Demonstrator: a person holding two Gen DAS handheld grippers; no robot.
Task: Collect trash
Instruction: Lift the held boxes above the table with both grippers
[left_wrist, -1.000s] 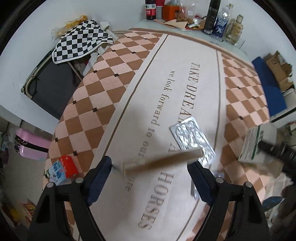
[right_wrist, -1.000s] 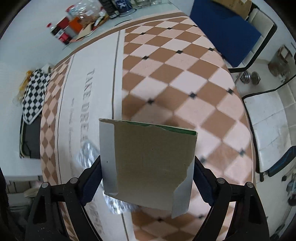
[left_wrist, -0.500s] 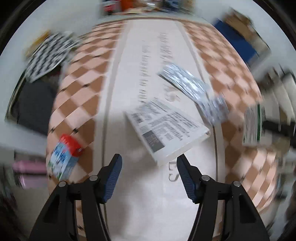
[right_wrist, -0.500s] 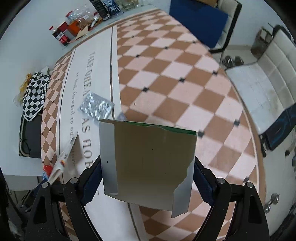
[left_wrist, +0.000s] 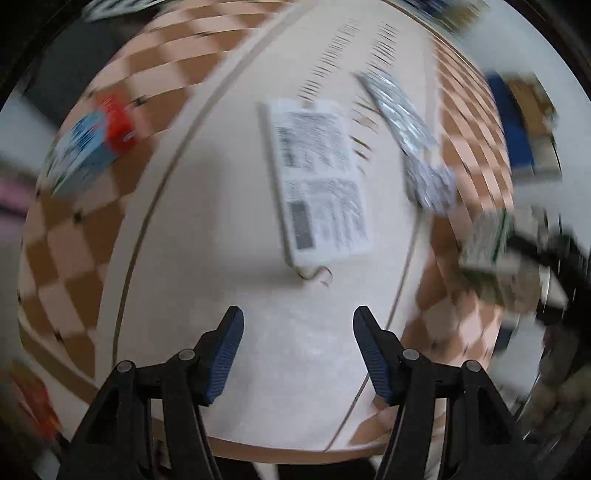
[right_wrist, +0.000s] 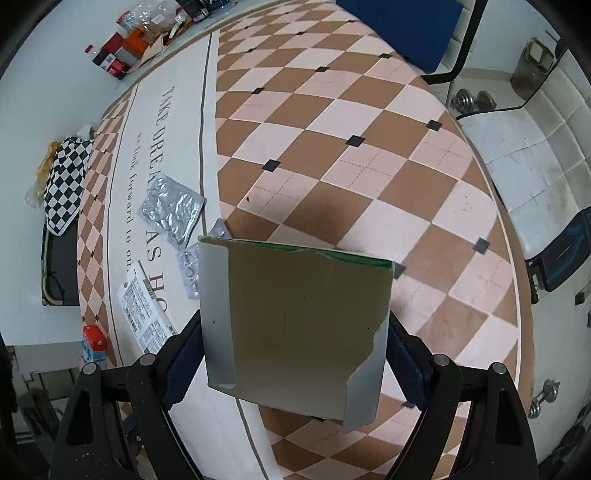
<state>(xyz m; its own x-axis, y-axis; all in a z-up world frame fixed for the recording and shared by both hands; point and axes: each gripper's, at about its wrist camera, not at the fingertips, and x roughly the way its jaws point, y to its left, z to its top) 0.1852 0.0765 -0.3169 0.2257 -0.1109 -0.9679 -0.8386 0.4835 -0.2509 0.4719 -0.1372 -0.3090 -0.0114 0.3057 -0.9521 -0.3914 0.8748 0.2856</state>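
Observation:
My right gripper (right_wrist: 295, 332) is shut on an open cardboard box (right_wrist: 295, 325), green-edged, held above the chequered tablecloth (right_wrist: 369, 147). My left gripper (left_wrist: 297, 350) is open and empty, above the cloth's cream middle strip. A flat white printed packet (left_wrist: 321, 181) lies on the cloth ahead of it; it also shows in the right wrist view (right_wrist: 144, 310). A silver foil pouch (right_wrist: 171, 208) and a small clear blister piece (right_wrist: 190, 269) lie beside it. A small red and blue carton (right_wrist: 94, 343) stands near the table edge. The left wrist view is motion-blurred.
Bottles and snack bags (right_wrist: 140, 40) crowd the far end of the table. A black-and-white chequered cloth (right_wrist: 64, 188) hangs over a chair at the left. A blue chair (right_wrist: 402, 26) and white bench (right_wrist: 535, 155) stand to the right, with dumbbells (right_wrist: 474, 99) on the floor.
My left gripper let go of the white packet, which now lies flat on the cloth, and pulled back with jaws open. My right gripper still holds the box and has risen.

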